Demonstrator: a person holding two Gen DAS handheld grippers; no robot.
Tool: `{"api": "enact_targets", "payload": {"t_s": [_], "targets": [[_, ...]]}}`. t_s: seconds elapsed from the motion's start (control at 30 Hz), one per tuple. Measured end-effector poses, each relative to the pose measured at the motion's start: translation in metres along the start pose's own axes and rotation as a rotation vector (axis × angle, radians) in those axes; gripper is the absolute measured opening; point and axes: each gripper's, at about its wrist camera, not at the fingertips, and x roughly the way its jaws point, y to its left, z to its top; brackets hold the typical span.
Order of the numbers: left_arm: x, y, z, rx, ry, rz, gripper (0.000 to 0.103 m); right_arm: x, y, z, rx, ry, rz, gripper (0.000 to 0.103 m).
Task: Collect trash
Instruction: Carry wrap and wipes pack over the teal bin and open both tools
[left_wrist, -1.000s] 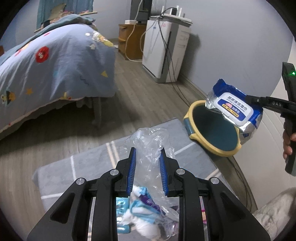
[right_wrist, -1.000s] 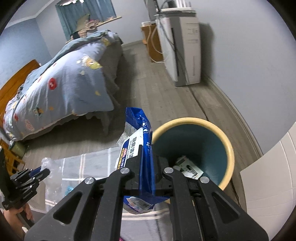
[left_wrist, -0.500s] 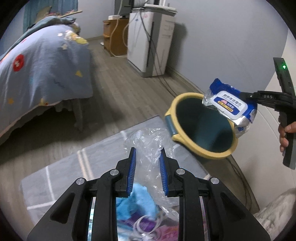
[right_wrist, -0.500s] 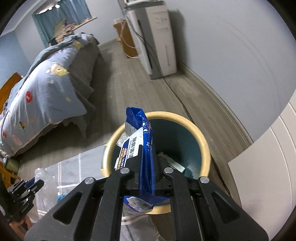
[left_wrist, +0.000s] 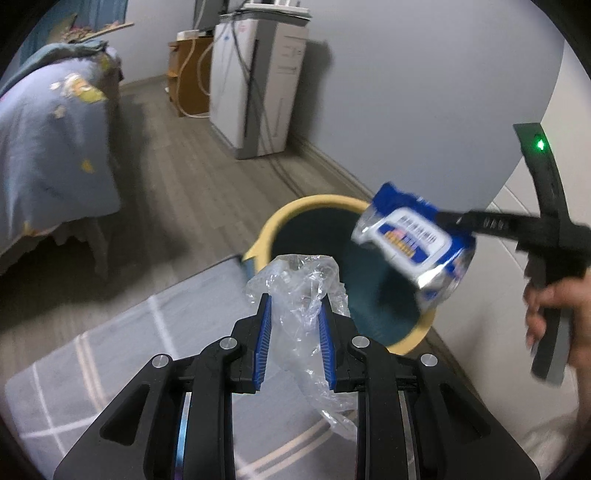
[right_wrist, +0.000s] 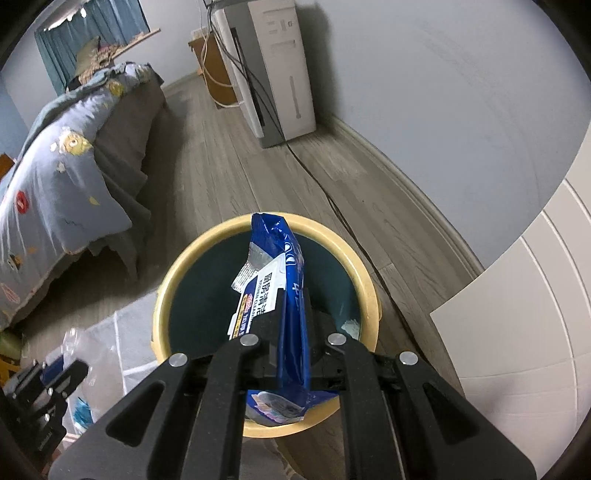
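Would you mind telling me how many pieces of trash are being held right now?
2. The blue wipes packet is clamped in the right tongs above the bin; the clear plastic bag is in the left tongs.

A home bedroom: a bed (right_wrist: 55, 192) under a blue cartoon-print quilt stands on grey wood-plank flooring (right_wrist: 236, 177), teal curtains (right_wrist: 92, 40) hang behind it, a white appliance (right_wrist: 280, 70) and small wooden cabinet (left_wrist: 184, 74) line the pale wall, and a grey rug (left_wrist: 110, 354) lies beside a yellow-rimmed waste bin (right_wrist: 184, 266).
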Motion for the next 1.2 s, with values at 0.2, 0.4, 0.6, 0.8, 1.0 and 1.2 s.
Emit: {"api": "enact_targets", "payload": {"t_s": [0.2,0.4,0.6,0.8,1.0,1.2], "targets": [[0.032,-0.027,0.025,0.037,0.031,-0.02,0.025,0.005,-0.006,0.002,0.039,0.004,0.012,0.006],[0.05,-0.033,0.036,0.058,0.028,0.009,0.026,0.006,-0.014,0.003,0.08,-0.005,0.032,0.007],[0.052,-0.029,0.041,0.022,0.009,0.0,0.054,0.002,-0.018,0.005,0.101,-0.026,0.022,0.038],[0.041,-0.025,0.033,0.029,0.002,0.043,0.086,0.0,-0.018,0.007,0.13,-0.034,0.021,0.063],[0.018,-0.006,0.026,0.007,-0.017,0.176,0.097,-0.013,-0.013,0.011,0.146,-0.08,-0.015,0.097],[-0.022,0.021,0.022,-0.036,-0.046,0.21,0.097,-0.018,0.001,0.01,0.136,-0.068,-0.025,0.097]]}}
